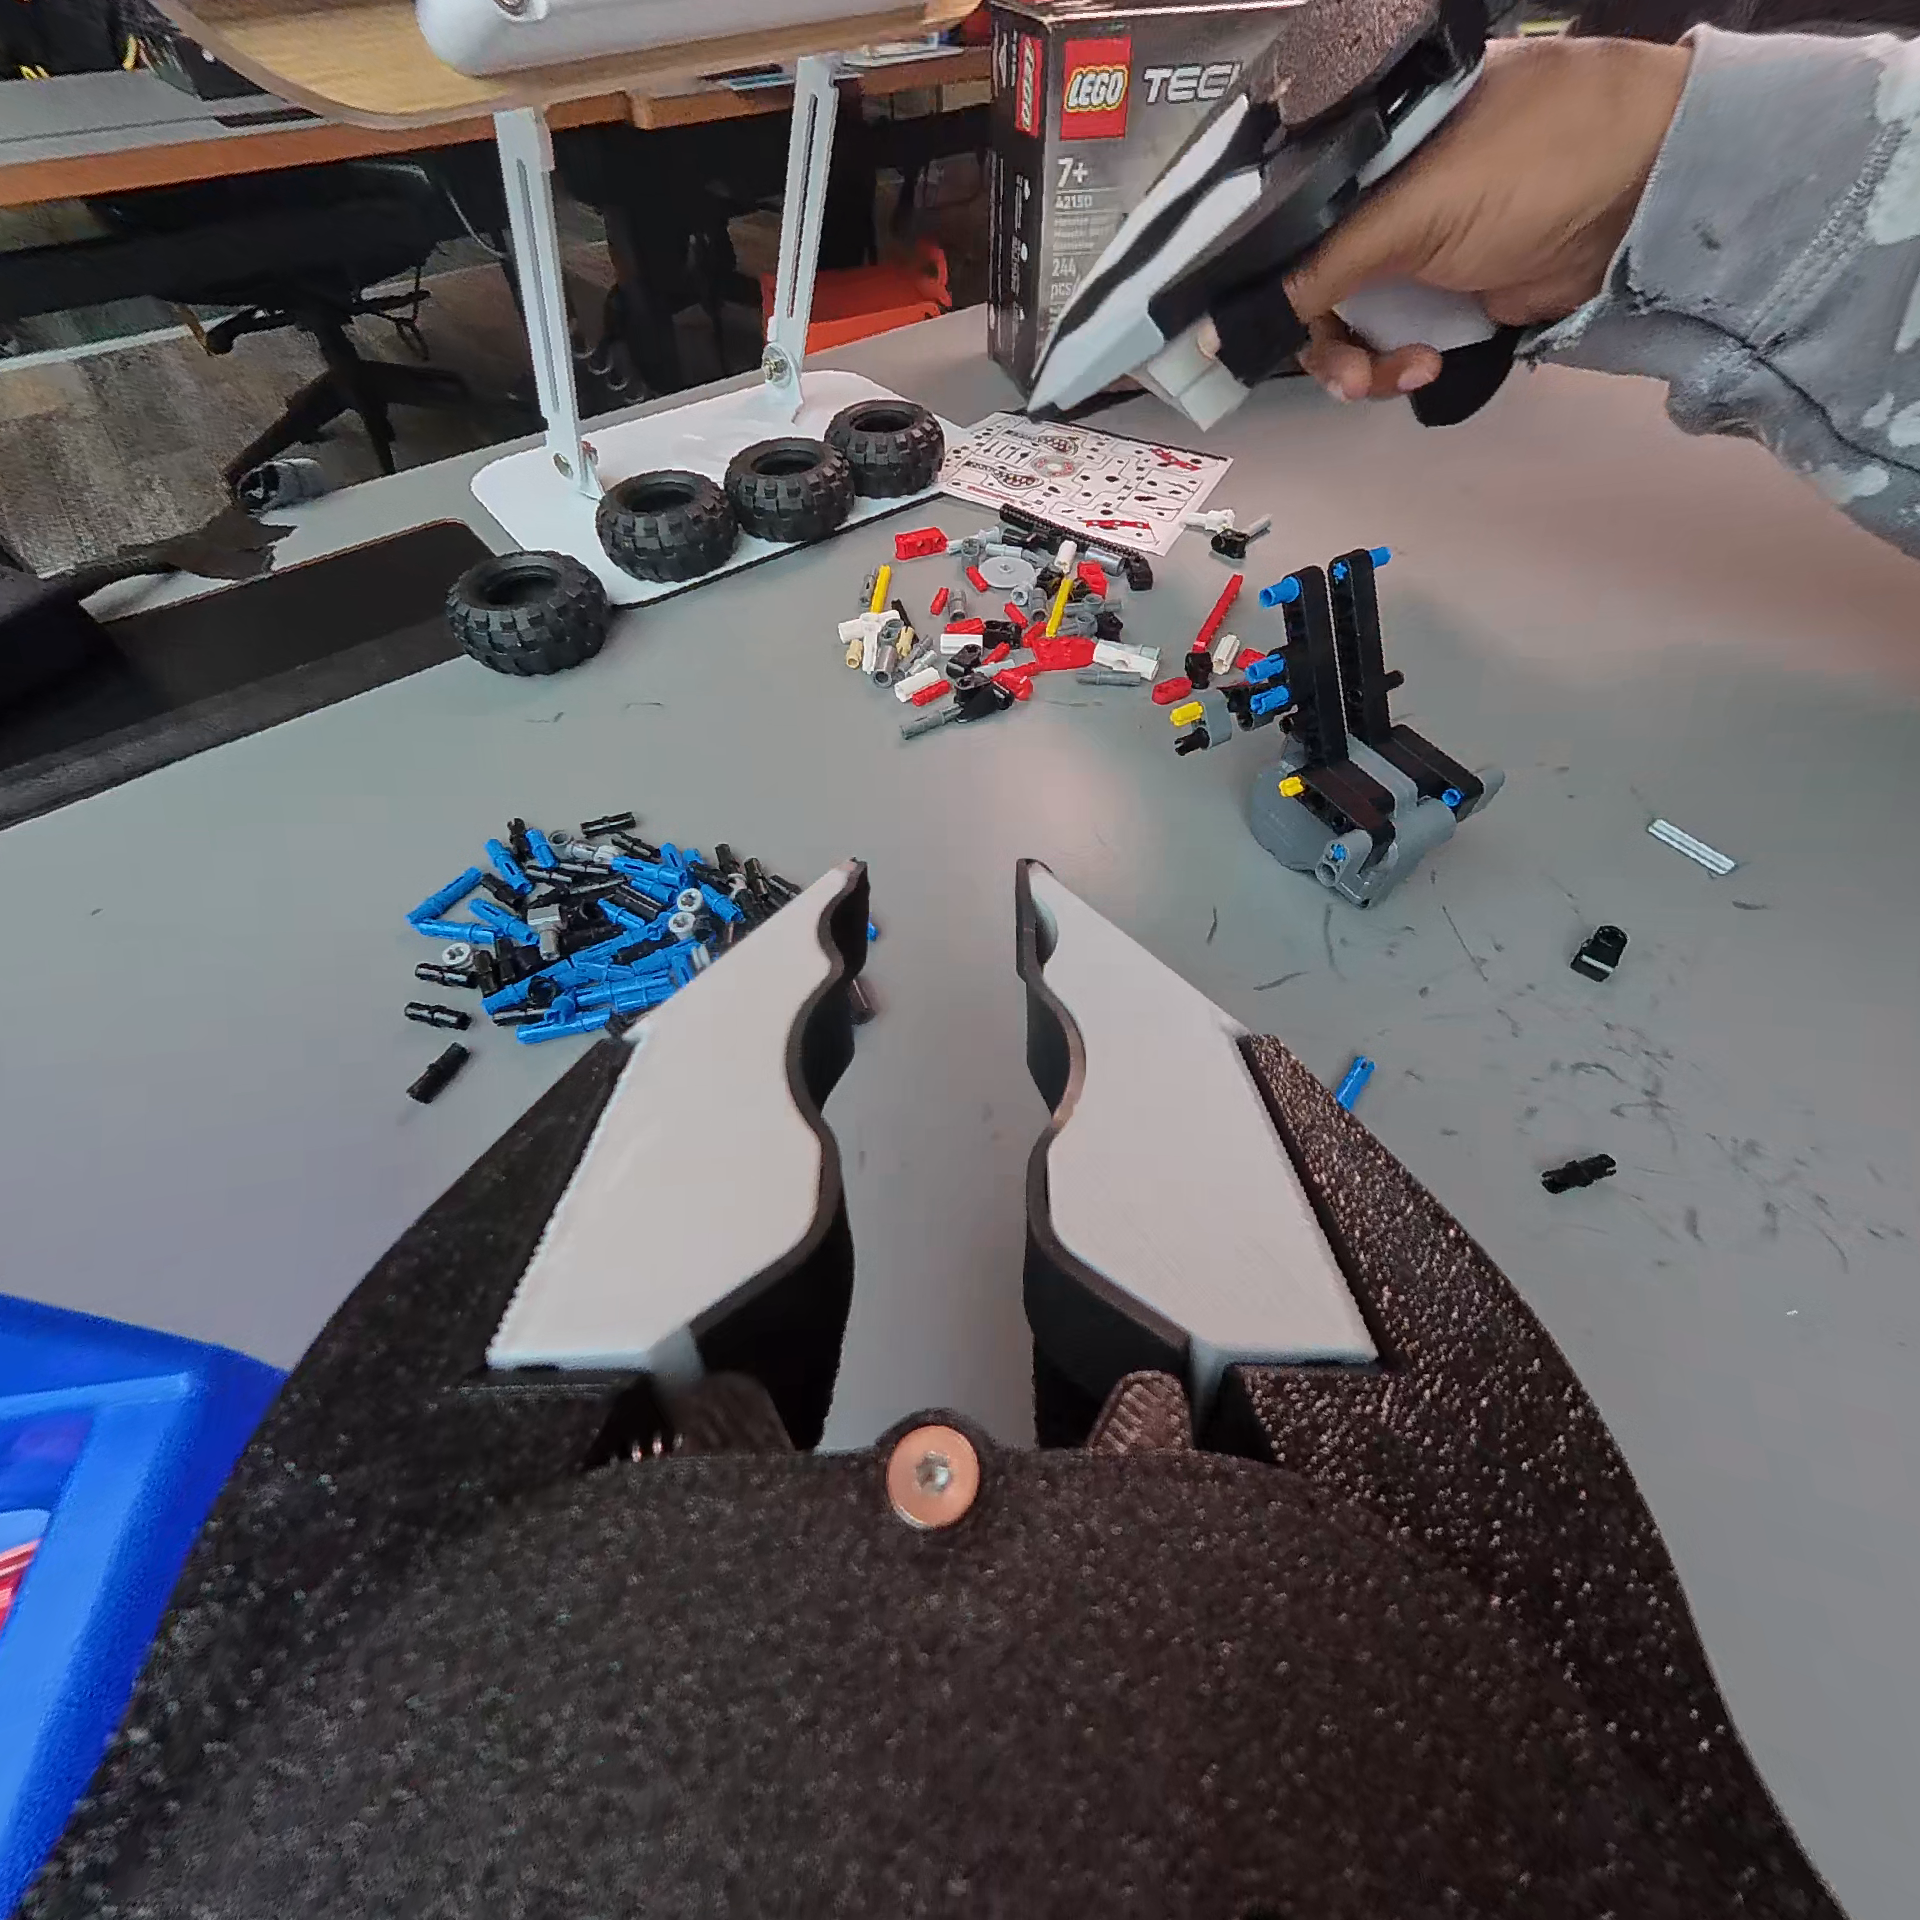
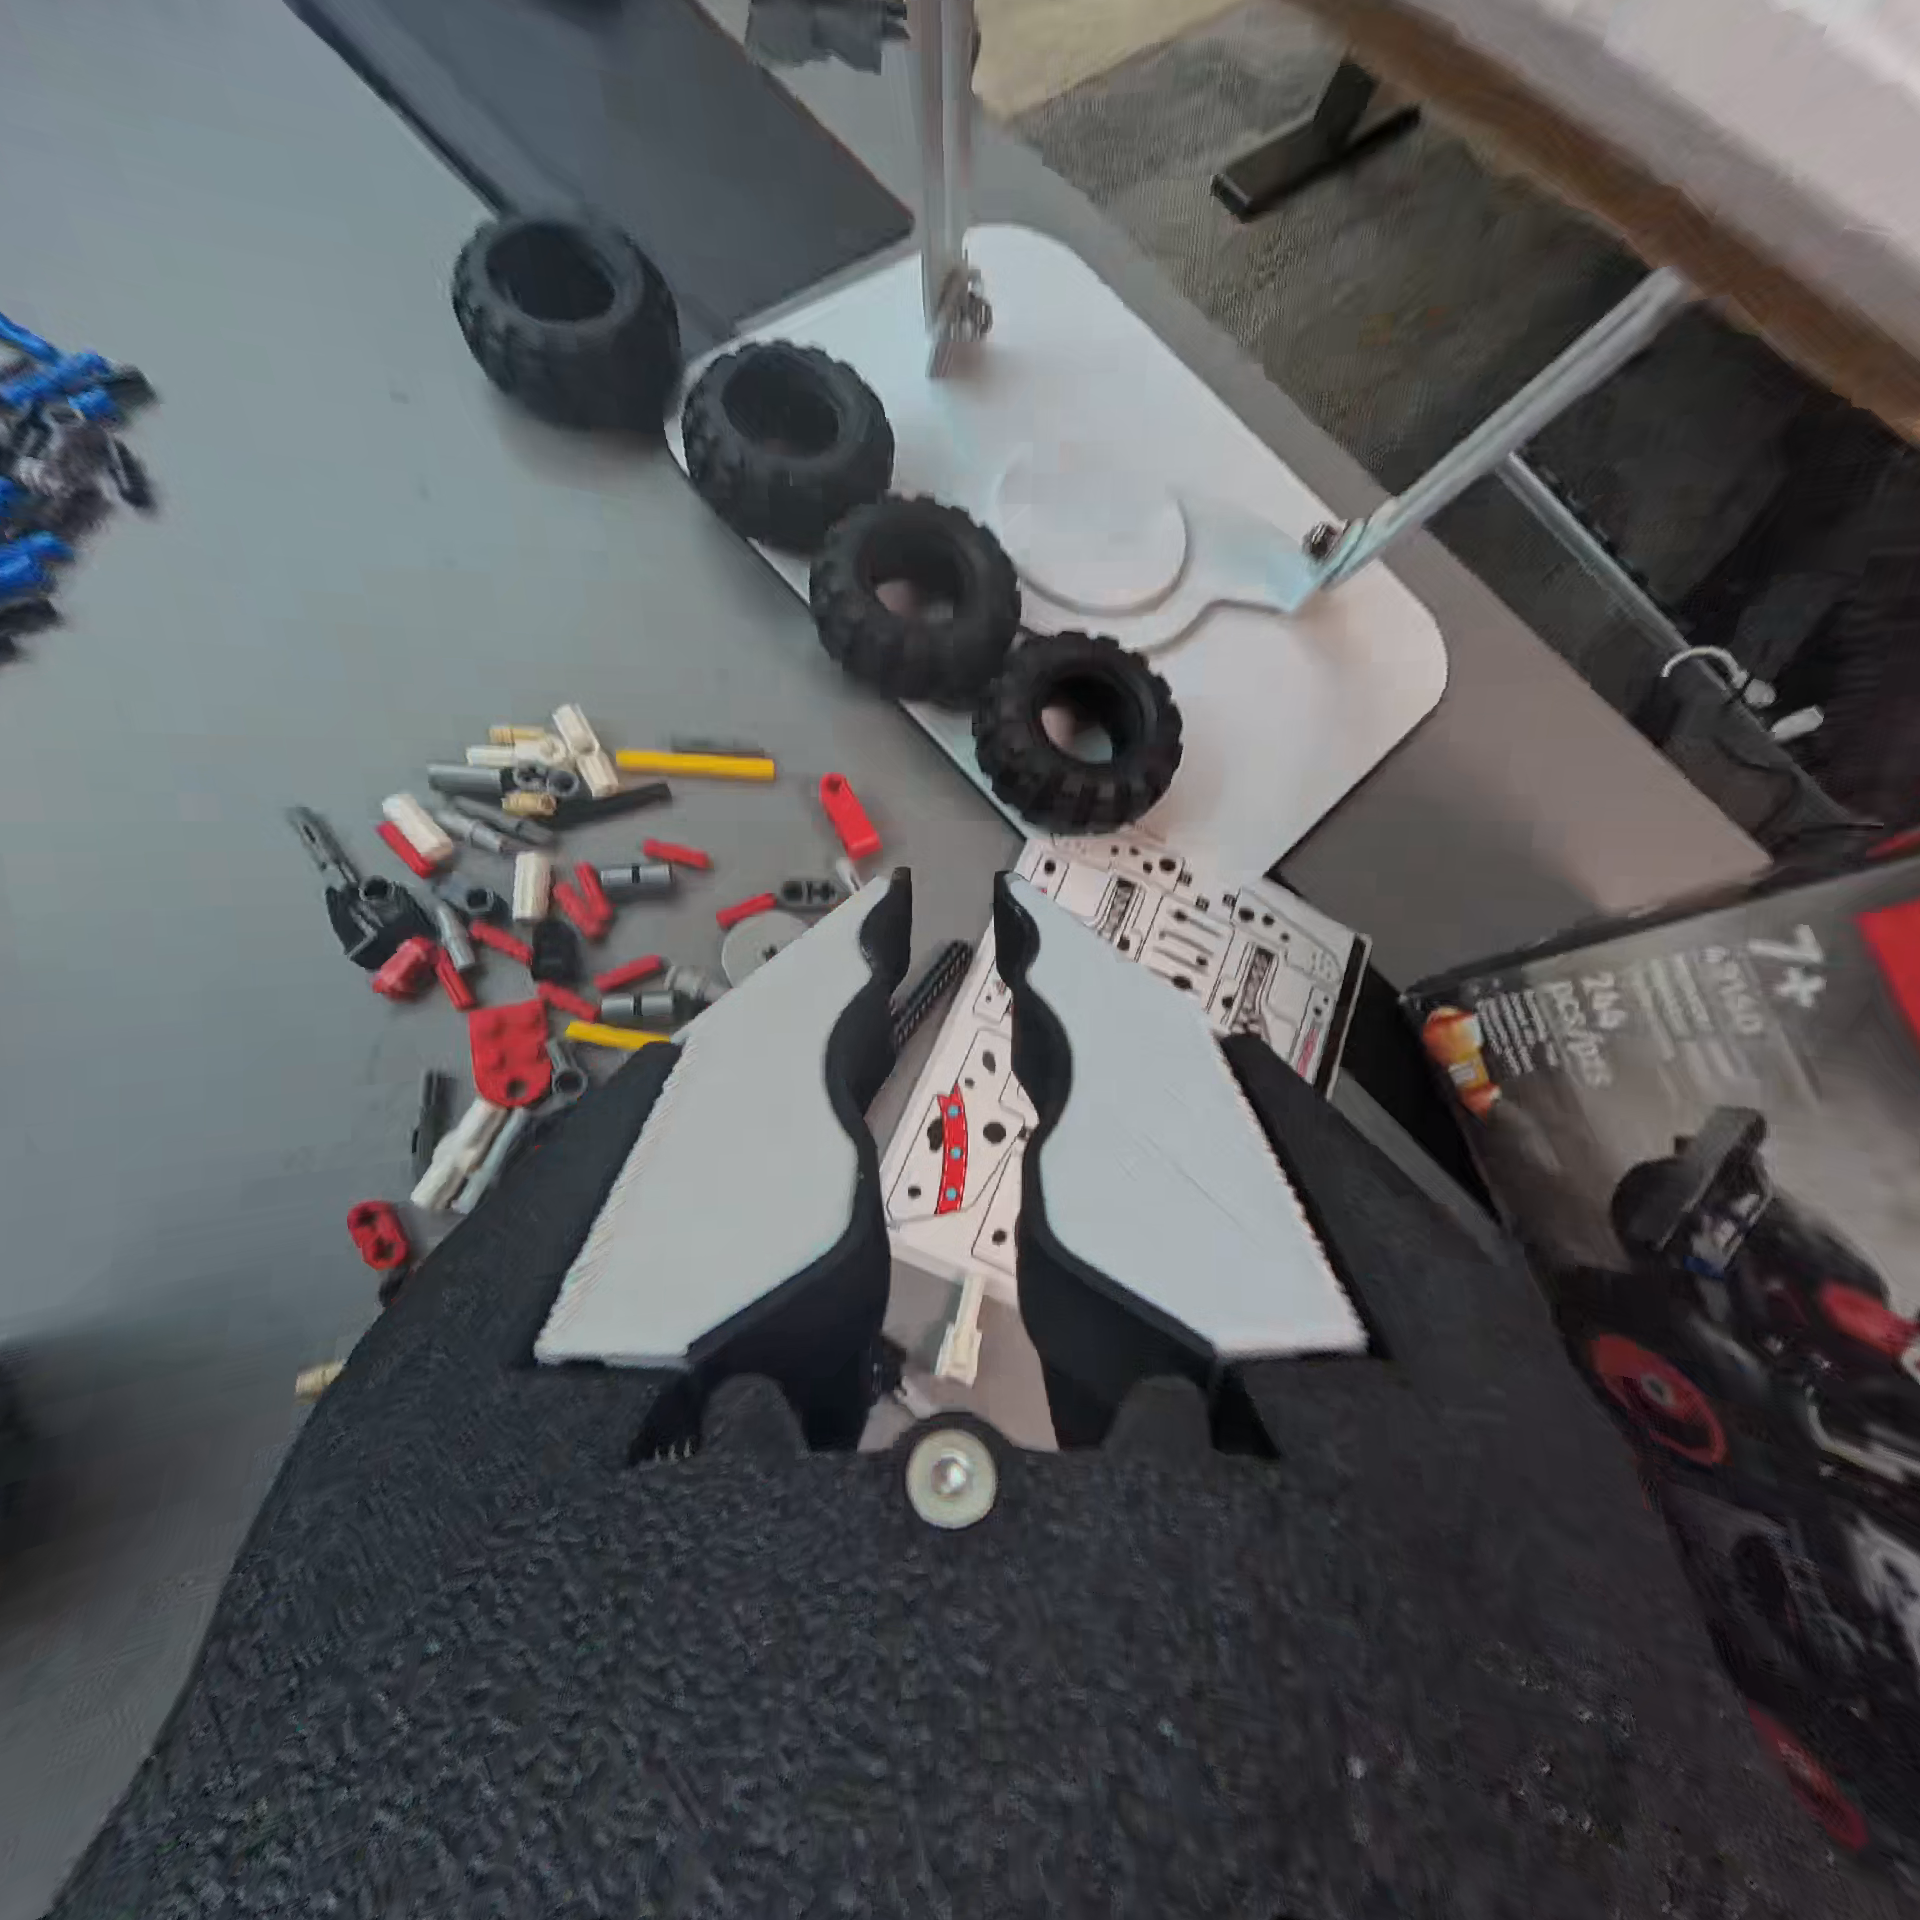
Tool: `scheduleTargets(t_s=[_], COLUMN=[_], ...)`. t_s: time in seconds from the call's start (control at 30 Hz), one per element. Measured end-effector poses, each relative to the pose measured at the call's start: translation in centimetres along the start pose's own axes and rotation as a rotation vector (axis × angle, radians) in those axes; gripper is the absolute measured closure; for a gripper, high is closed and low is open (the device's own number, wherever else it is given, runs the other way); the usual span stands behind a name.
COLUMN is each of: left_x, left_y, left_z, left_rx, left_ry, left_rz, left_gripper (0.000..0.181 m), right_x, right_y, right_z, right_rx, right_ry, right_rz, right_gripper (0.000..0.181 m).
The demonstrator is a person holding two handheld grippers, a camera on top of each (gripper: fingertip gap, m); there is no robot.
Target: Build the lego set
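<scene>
My left gripper (image 1: pixel 940 883) hangs just above the grey table (image 1: pixel 1039 790) with its jaws parted by a clear gap and nothing between them; I judge it is parked here because the heap of blue and black pins (image 1: pixel 592 935) lies right at the tip of its left finger, handy for the next pick. A few stray pins lie to its right, one blue pin (image 1: pixel 1354 1081) and a black pin (image 1: pixel 1577 1172) well apart from the heap. Past that stands the part-built model (image 1: pixel 1351 748), black beams upright on a grey base with blue pins poking out, set in open space, I would guess so either tool can reach it. My right gripper (image 2: pixel 951 883) is out over the far side, also open and empty, its tips above the sticker sheet (image 2: pixel 1195 935) and just beside the mixed loose parts (image 2: pixel 551 904) in red, white, grey and yellow; I take it I am hunting there for the next piece. A black toothed strip (image 2: pixel 925 987) shows in the gap between its fingers, lying by the sheet's edge. Farther on, the four tyres (image 2: pixel 914 597) sit in a row, three on the white base of a stand (image 2: pixel 1299 665) and one on the table, kept out of the way until wheels are needed. The set's box (image 1: pixel 1091 187) stands upright behind the sheet. The table is scuffed with dark marks, a blue bin (image 1: pixel 83 1507) sits at my near left, and beyond the edge I see carpet, chair legs and other desks.
</scene>
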State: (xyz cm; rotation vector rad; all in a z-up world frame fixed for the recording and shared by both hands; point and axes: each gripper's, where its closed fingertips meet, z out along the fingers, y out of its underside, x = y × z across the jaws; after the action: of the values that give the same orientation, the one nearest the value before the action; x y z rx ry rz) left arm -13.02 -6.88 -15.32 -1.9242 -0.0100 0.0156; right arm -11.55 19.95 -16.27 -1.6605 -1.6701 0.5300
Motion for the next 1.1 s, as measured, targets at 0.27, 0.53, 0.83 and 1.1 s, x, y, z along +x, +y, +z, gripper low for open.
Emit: scheduleTargets(t_s=[0.27,0.53,0.83,1.1], left_x=[1.4,1.5,1.4,1.9], left_y=[0.6,0.6,0.8,0.5], left_z=[0.3,0.1,0.1,0.1], left_rx=[-0.03,-0.032,-0.038,-0.02], left_ry=[0.04,0.049,0.049,0.065], left_rz=[0.052,0.051,0.055,0.066], left_gripper=[0.152,0.152,0.152,0.156], right_x=[-2.0,-2.4,-1.2,-15.3], right_y=[6.6,6.6,0.0,8.5], right_z=[0.8,1.2,-5.3,-15.2], right_rx=[-0.155,-0.196,0.206,0.11], right_ry=[-0.082,-0.107,-0.085,-0.56], right_rz=[0.118,0.116,0.022,-0.346], right_gripper=[0.163,0.172,0.175,0.175])
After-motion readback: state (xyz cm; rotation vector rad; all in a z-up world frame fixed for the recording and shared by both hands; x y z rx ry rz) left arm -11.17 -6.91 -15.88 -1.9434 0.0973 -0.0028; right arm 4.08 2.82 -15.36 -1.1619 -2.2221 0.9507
